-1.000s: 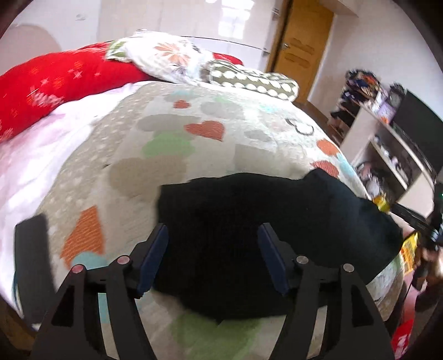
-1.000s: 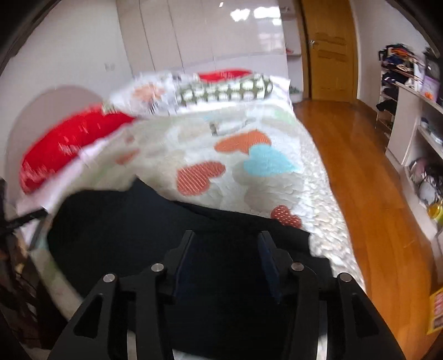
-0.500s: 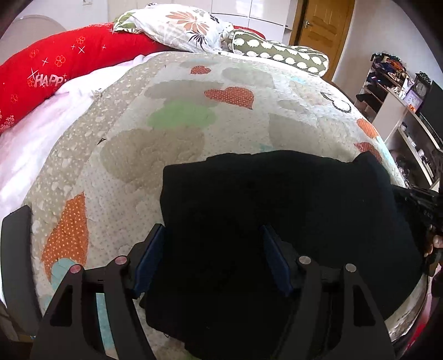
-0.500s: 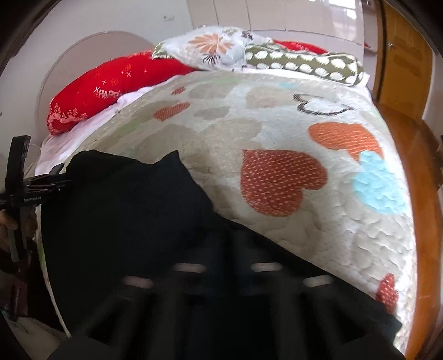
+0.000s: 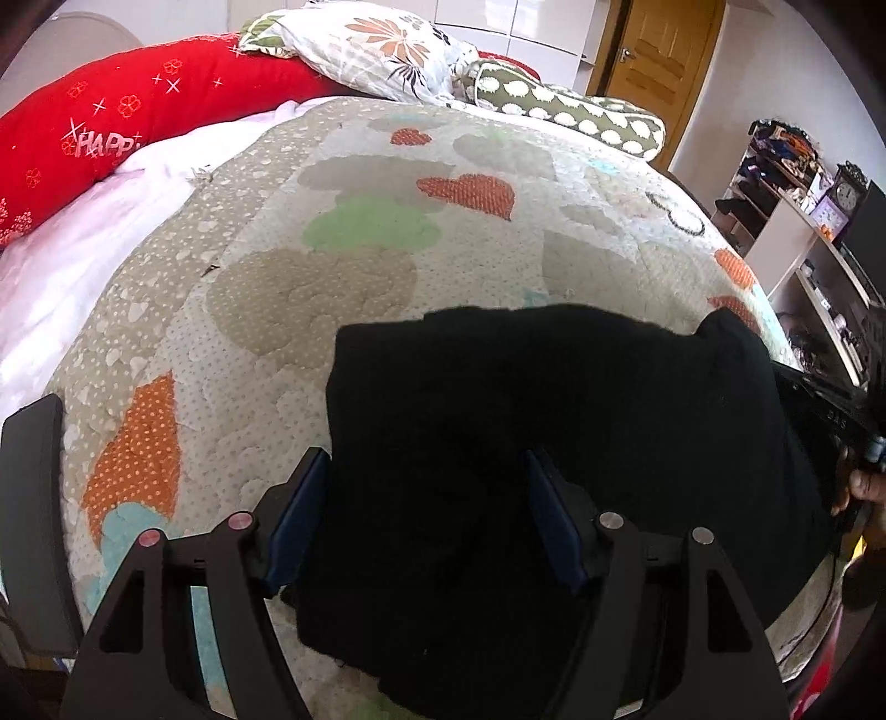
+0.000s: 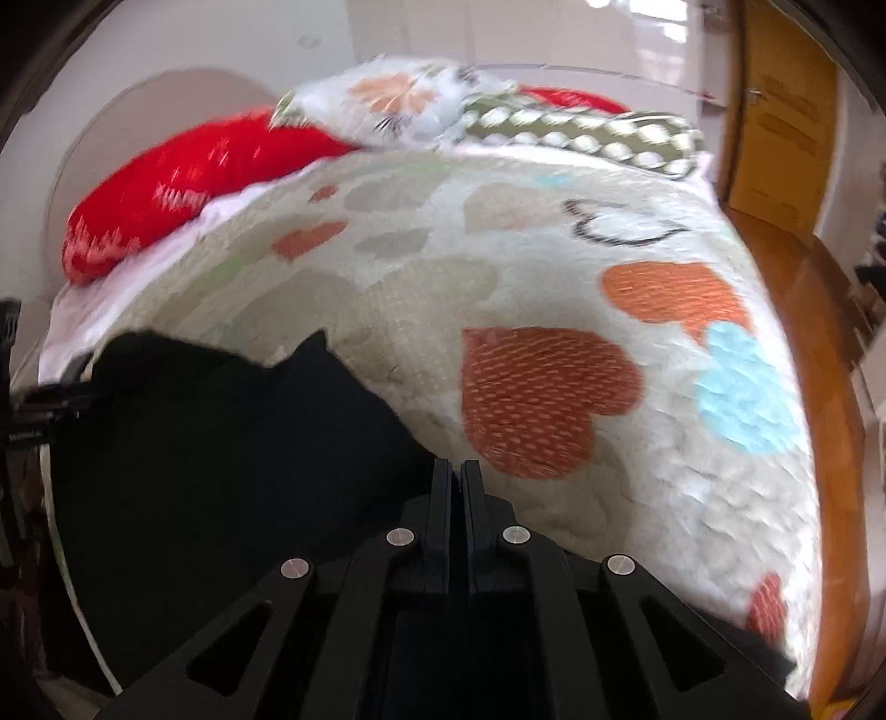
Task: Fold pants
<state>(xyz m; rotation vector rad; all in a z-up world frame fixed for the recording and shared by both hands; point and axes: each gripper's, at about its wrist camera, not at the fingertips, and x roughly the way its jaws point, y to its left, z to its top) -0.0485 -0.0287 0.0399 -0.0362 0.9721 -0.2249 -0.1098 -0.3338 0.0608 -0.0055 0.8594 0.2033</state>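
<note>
The black pants (image 5: 554, 443) lie bunched in a rough rectangle near the foot of the bed, on a quilt (image 5: 360, 232) patterned with orange, green, beige and blue hearts. One corner of the fabric rises into a small peak on the far right side in the left wrist view; the same peak shows in the right wrist view (image 6: 315, 343).

The left tongs (image 5: 426, 509) point down at the near part of the pants, with their blue-padded jaws standing well apart. Black cloth fills the gap between them, but the pads do not press on it.

The right tongs (image 6: 455, 476) sit at the right edge of the pants, where the dark cloth meets the quilt. Their jaws are nearly together, only a thin slit showing, and are opening slightly. Whether a fold of cloth is caught in that slit cannot be told, since black fabric and black jaws merge there.

At the head of the bed lie a long red cushion (image 5: 111, 127), a floral pillow (image 5: 376, 44) and an olive bolster with white spots (image 5: 570, 111). A wooden door (image 5: 664, 55) stands beyond.
</note>
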